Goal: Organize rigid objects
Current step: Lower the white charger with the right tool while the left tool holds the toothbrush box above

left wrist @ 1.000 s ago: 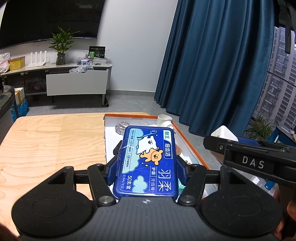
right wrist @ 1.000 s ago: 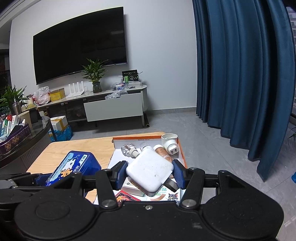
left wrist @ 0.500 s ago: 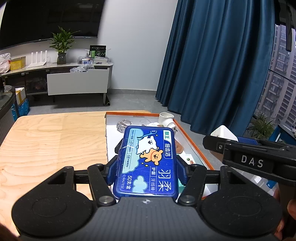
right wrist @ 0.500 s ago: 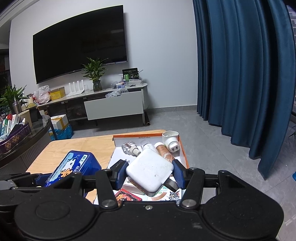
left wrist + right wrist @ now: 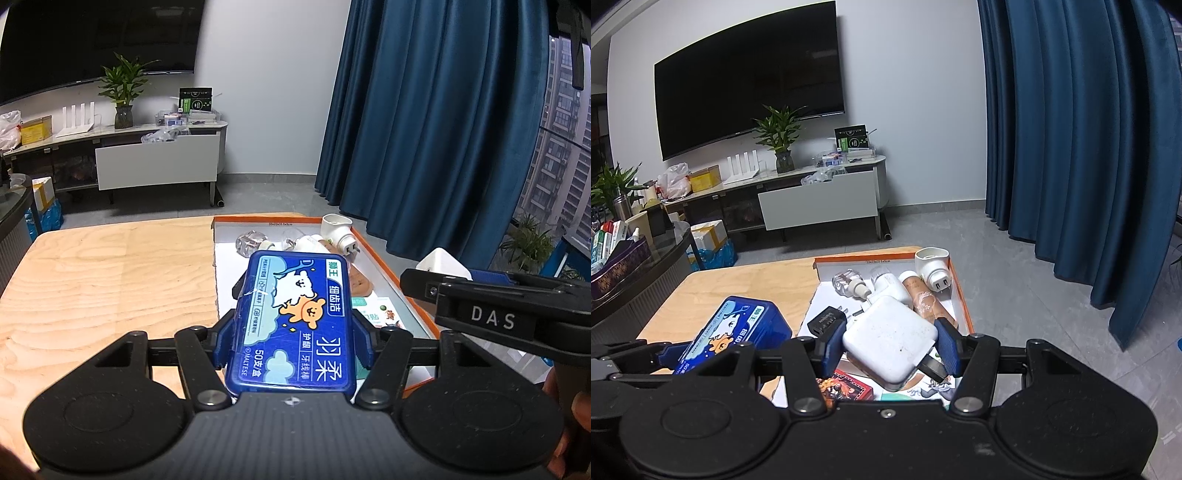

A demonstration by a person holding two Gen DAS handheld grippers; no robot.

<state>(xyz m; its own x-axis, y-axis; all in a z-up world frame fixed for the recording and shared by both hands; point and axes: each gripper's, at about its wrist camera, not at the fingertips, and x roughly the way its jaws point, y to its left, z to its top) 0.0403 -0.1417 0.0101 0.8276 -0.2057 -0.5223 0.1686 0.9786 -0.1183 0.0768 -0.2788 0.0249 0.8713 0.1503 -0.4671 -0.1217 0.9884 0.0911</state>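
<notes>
So both hands are busy here. The left gripper [image 5: 291, 325] has its jaws clamped partway closed on the long sides of a glossy blue rectangular plastic box with cartoon animals and Chinese lettering [image 5: 295, 317], held up off the light plywood counter [image 5: 103, 280] with its printed face up. From the right wrist view you can see that same blue box [image 5: 735, 332] sitting over the wood, just left of the tray.

The right gripper [image 5: 886, 347] has its jaws pinched on a white rounded-square plastic power adapter [image 5: 890, 343], which hangs tilted, one corner pointing down, a bit scuffed with dark specks. It's lifted above a shallow white cardboard tray with an orange rim [image 5: 964, 306].

Still lying in that tray: a small black charger brick [image 5: 827, 319], a clear little glass bottle with a white cap [image 5: 846, 282], a tan printed tube [image 5: 925, 299], a white round plug adapter with two prongs [image 5: 932, 267] at the far right corner, plus some colourful printed cards [image 5: 846, 387] near the close end.

In the left view the right gripper's black body, marked DAS [image 5: 491, 317], pokes in beside the tray.
</notes>
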